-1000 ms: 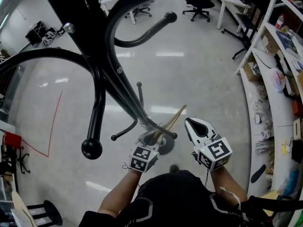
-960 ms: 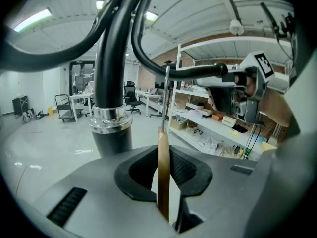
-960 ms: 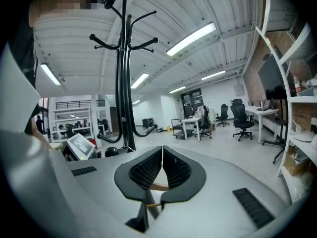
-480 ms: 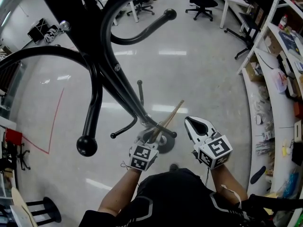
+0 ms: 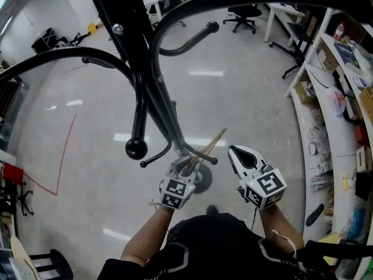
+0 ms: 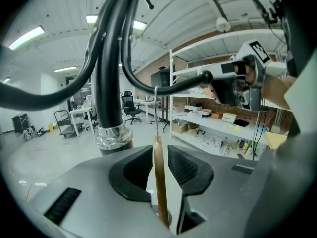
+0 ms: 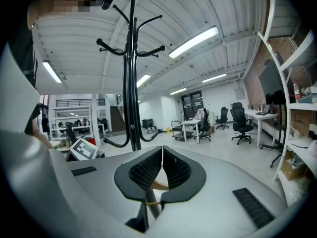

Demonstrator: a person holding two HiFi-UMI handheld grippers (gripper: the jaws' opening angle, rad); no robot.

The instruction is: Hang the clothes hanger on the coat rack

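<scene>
though left gripper point(image 5: 187, 167) jaws pinch the wooden hanger point(image 5: 208, 147), it isn't on the coat rack point(image 5: 152, 92) yet; right gripper point(image 5: 243, 156) jaws touch, empty.

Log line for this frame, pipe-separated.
left gripper: shut on wooden hanger | right gripper: shut, empty | hanger not yet on coat rack

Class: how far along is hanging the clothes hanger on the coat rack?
Done: the left gripper is shut on the wooden hanger, held close to the coat rack. In hand: the hanger's hook points up near the rack's arms but sits on none. Left: hooking it on and letting go. The right gripper is shut, empty.
</scene>
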